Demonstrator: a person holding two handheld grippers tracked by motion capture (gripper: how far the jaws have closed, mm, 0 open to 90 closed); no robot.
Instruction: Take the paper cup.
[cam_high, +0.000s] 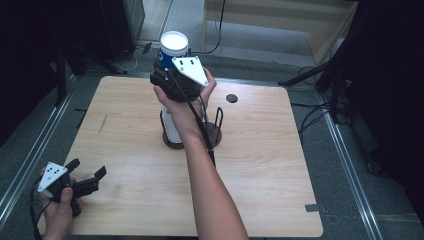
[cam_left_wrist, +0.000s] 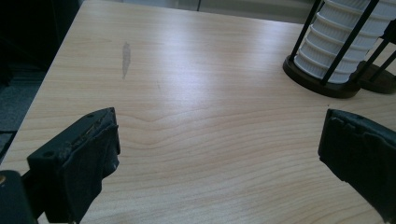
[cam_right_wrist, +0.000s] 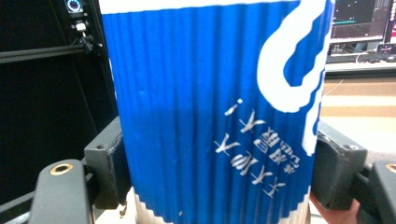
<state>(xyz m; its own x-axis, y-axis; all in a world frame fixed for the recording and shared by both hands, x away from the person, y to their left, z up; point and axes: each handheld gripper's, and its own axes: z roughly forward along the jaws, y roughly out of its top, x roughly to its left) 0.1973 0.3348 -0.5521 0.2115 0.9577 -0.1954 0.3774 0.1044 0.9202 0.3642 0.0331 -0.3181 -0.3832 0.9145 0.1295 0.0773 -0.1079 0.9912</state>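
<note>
Closest to the lens, in the right gripper view, a blue ribbed paper cup with white printed lettering (cam_right_wrist: 210, 116) sits upside down between the two black jaws of the right gripper (cam_right_wrist: 219, 158), which pinch its corrugated wall from either side. From the high view the same cup (cam_high: 173, 47) is held up above a tall stack of white ribbed paper cups (cam_high: 171, 127) standing in a black wire holder with a round dark base (cam_high: 212, 134) near the middle of the pale wood-grain surface (cam_high: 260, 165). Whether the blue cup's rim is touching the top of the stack cannot be told, since the person's hand and the right gripper (cam_high: 172, 80) cover that join.

As a judgement, the work is at its midpoint: the cup is firmly gripped and raised over the stack, and what is left is either to draw it clear of the holder or to seat it down on the stack; the pictures do not settle which.

Low at the near left corner, the left gripper (cam_high: 85, 175) rests idle with its jaws spread wide over bare wood (cam_left_wrist: 210, 140), well apart from the holder (cam_left_wrist: 327, 84).

Fluted card gives the jaws a yielding, slightly crushable hold; the thin wire uprights stand close around the stack.
</note>
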